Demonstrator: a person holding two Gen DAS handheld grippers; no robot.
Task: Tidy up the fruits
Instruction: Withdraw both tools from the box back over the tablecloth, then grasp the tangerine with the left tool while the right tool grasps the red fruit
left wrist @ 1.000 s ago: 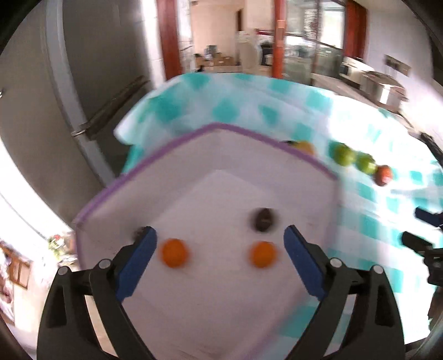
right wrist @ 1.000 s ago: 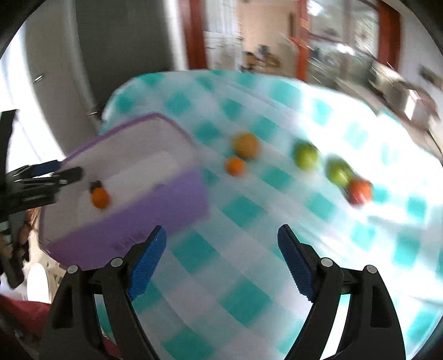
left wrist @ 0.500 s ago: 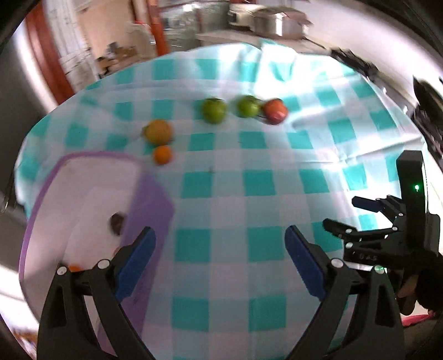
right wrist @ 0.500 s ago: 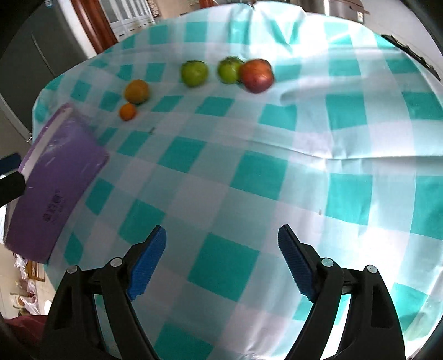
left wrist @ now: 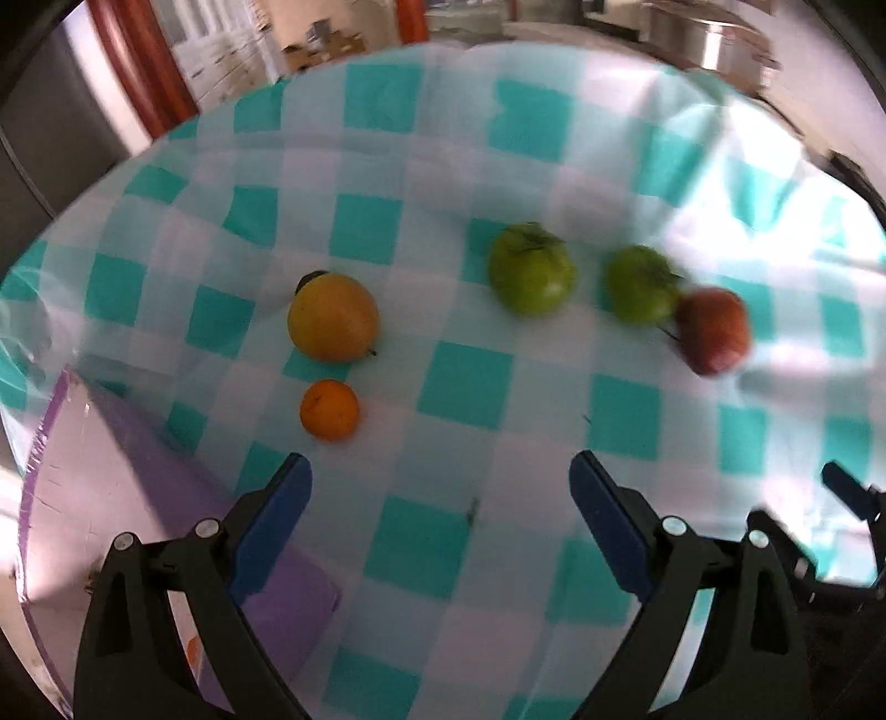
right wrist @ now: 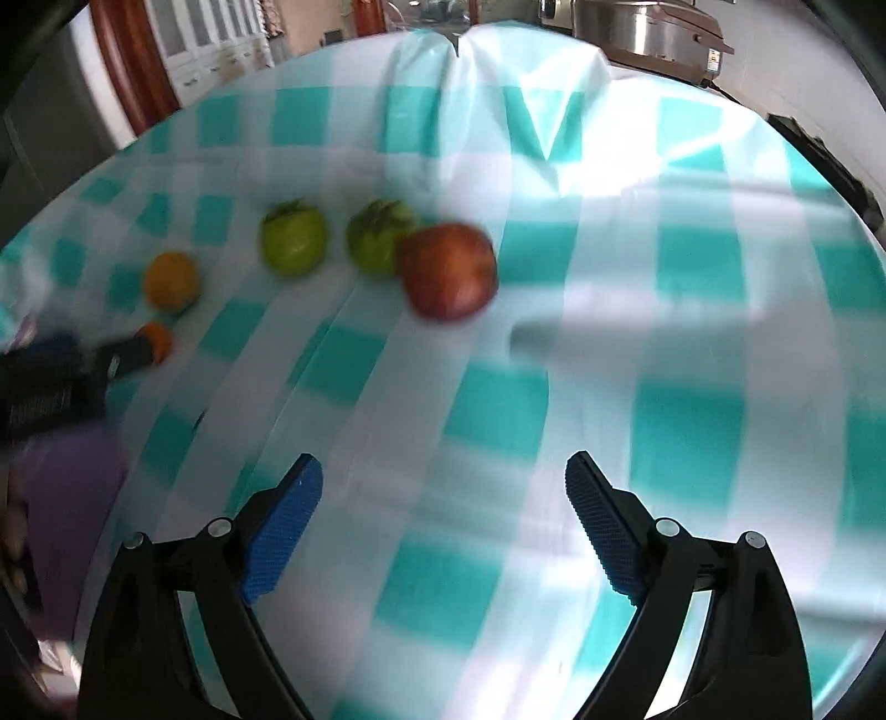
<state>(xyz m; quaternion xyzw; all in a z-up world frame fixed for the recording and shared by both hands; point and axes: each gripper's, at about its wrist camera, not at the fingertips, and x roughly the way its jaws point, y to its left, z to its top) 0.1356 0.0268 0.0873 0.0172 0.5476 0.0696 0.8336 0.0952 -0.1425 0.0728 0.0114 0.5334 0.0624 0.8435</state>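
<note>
On the teal checked tablecloth lie a small orange (left wrist: 329, 410), a larger yellow-orange fruit (left wrist: 333, 317), two green fruits (left wrist: 531, 275) (left wrist: 639, 284) and a red apple (left wrist: 712, 330). The purple bin (left wrist: 127, 498) is at lower left, its inside mostly hidden. My left gripper (left wrist: 440, 498) is open and empty, just short of the small orange. My right gripper (right wrist: 443, 498) is open and empty, well short of the red apple (right wrist: 448, 271). The left gripper's fingertips (right wrist: 124, 354) show beside the small orange (right wrist: 159, 339) in the right wrist view.
Metal pots (right wrist: 642, 27) stand on a counter behind the table. A dark cabinet (left wrist: 50, 138) is at far left. The cloth has raised folds (right wrist: 531, 127) at the back. The right gripper's fingertips (left wrist: 847, 493) show at the right edge.
Both grippers have moved forward toward the row of fruit, which now looks larger. The left gripper has swung off the bin toward the small orange. Both stay open.
</note>
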